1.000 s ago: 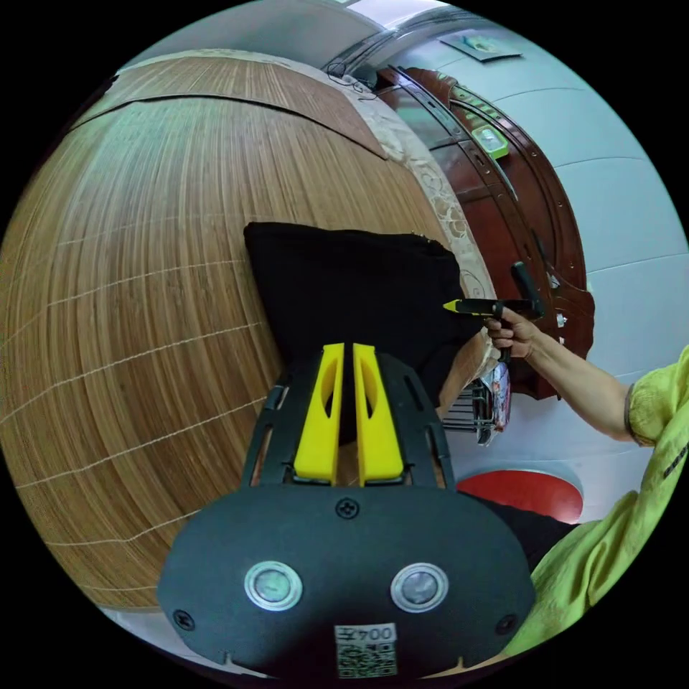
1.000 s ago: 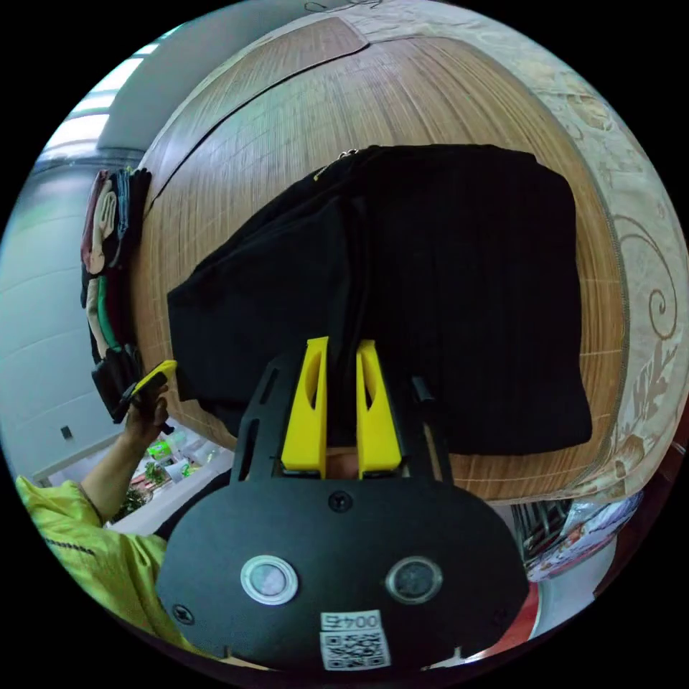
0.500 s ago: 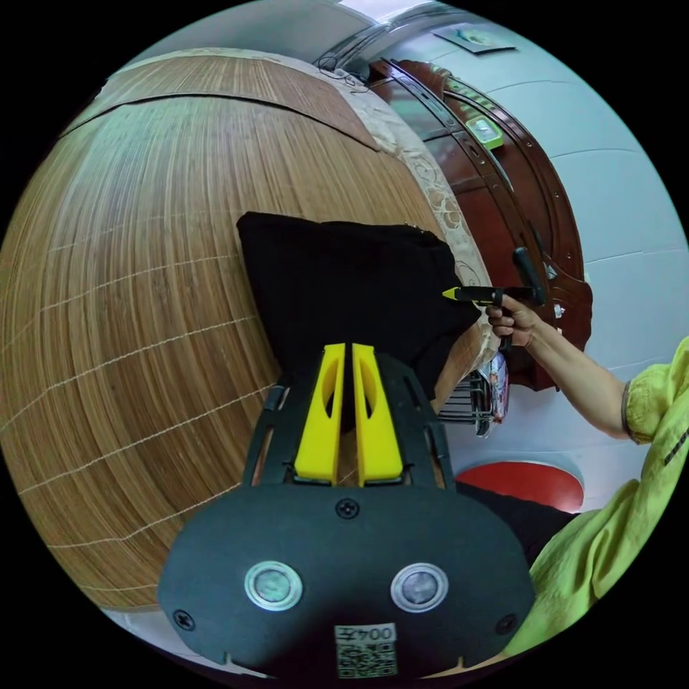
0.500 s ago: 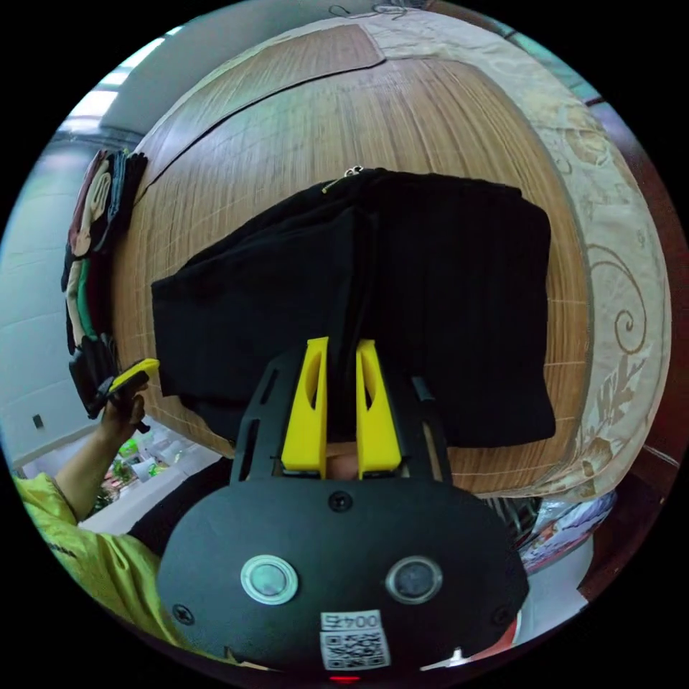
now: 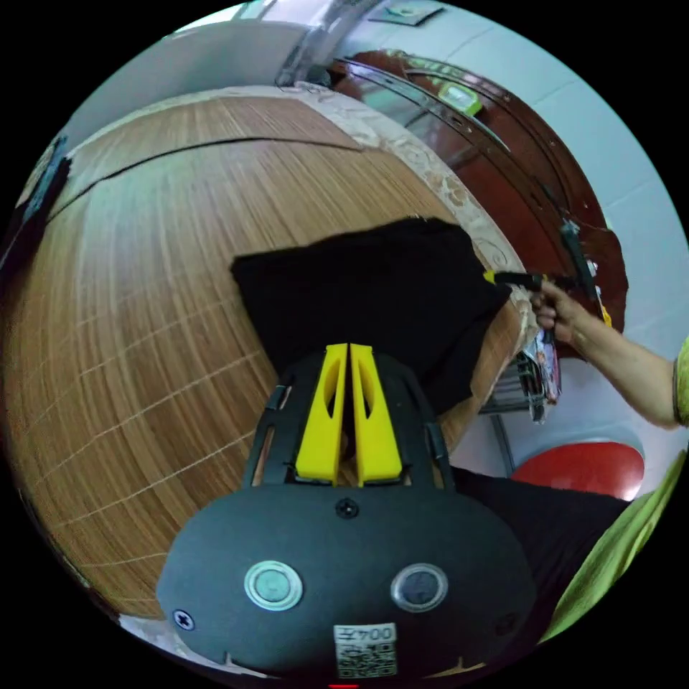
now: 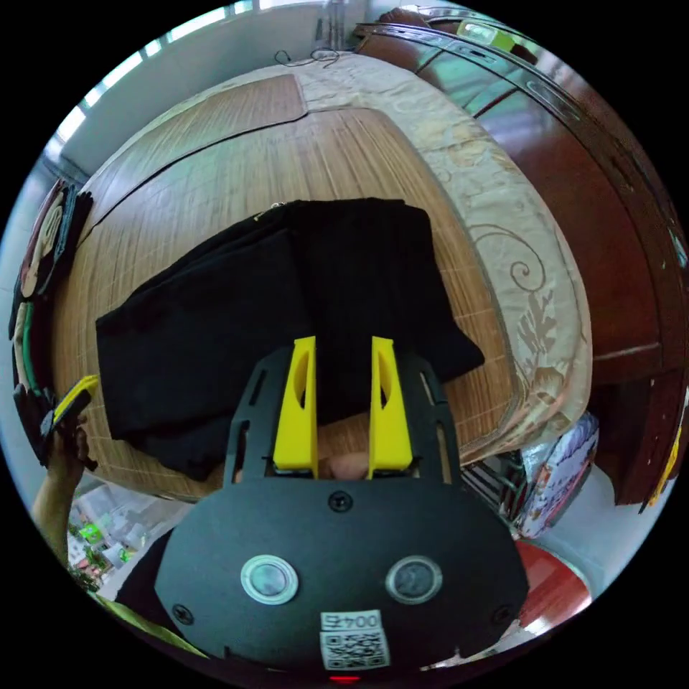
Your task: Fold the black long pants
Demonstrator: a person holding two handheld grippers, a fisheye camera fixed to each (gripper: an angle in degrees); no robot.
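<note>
Left gripper jaws pressed together at the near edge of the folded black long pants, right gripper jaws spread over them, pants lying on a bamboo mat on the bed, near its right edge.

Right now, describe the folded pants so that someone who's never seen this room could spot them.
Find the bed covered by a wooden-slat mat. Near its corner, beside the patterned beige border, lies the black pants, a flat folded bundle. It is the one dark thing on the mat.
</note>
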